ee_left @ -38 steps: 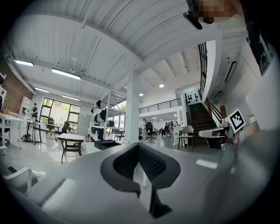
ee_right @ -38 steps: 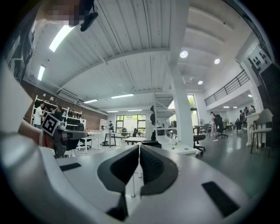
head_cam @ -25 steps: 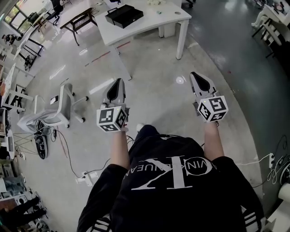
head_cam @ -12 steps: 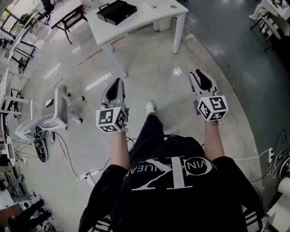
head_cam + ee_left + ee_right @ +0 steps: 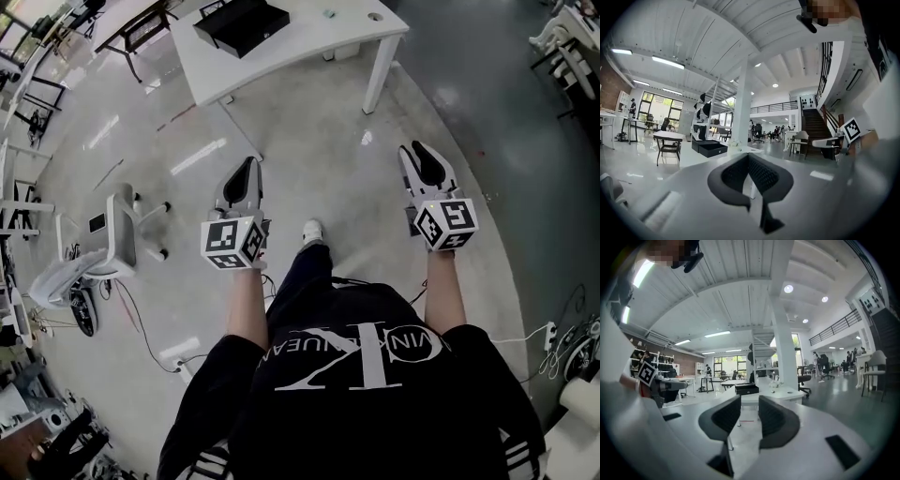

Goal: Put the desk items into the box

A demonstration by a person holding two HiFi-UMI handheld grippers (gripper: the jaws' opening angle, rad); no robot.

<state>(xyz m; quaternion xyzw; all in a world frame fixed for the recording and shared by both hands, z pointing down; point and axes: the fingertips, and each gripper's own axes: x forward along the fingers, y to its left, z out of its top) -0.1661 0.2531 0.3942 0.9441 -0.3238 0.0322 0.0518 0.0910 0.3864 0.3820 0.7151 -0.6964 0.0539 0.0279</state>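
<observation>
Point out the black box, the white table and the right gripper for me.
black box [image 5: 242, 23], head view, its middle.
white table [image 5: 309, 39], head view, bare tabletop.
right gripper [image 5: 412, 148], head view, between its fingertips.

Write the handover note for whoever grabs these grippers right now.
Left gripper: shut, empty.
Right gripper: jaws apart, empty.
Both are held out over the floor, short of the desk.
The black box sits on the desk. Small items lie beside it, too small to identify.
Done: nothing visibly packed.
Left: walk up to the desk, pick up the items, put them in the box.
</observation>
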